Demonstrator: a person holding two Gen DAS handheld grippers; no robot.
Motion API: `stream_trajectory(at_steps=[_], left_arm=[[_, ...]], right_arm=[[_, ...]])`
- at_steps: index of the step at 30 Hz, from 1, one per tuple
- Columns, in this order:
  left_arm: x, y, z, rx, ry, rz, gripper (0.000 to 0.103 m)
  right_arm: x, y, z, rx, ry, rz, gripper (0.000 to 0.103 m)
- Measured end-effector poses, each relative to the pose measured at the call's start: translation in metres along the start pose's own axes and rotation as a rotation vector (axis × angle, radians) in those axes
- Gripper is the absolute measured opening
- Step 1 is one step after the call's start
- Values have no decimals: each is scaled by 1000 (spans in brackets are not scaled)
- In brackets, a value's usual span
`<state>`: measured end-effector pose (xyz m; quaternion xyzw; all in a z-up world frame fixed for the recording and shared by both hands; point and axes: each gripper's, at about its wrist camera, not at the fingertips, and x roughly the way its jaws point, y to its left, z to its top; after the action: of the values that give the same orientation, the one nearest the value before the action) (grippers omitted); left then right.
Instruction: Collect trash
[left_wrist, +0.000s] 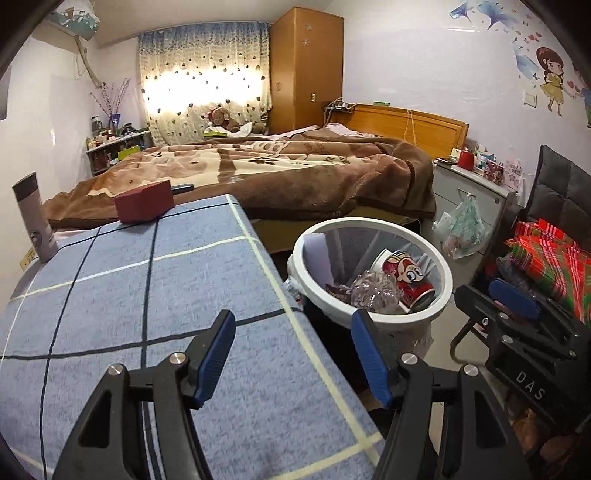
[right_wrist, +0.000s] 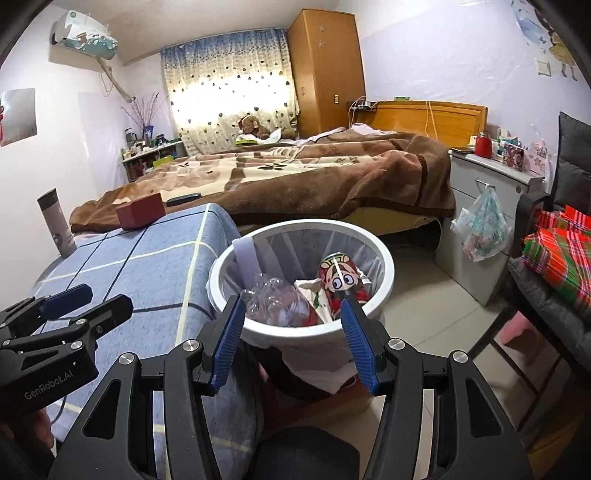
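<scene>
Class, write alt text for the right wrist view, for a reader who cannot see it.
An open, empty right gripper hovers over a white wastebasket holding a crushed clear bottle and a cartoon-print cup, beside a blue checked table; a bed lies behind.

Blue checked tablecloth (left_wrist: 147, 295) on table. Dark red box (left_wrist: 144, 202) at far edge; grey tube (left_wrist: 35, 218) upright at far left corner. Bed with brown blanket (left_wrist: 277, 166) beyond. Wooden wardrobe (left_wrist: 306, 66) beside spotted curtain (left_wrist: 203, 74). Grey nightstand (right_wrist: 487, 192), plastic bag (right_wrist: 484, 229) hanging from its front
</scene>
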<state>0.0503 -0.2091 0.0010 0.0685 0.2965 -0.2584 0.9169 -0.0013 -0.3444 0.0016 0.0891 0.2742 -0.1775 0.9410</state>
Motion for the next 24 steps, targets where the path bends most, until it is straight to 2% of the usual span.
stream_trajectory(at_steps=[24], left_arm=[[-10,6,-3,-25,-17,50,67]], right_arm=[[-7,9,-8,-8,-8,-7,56]])
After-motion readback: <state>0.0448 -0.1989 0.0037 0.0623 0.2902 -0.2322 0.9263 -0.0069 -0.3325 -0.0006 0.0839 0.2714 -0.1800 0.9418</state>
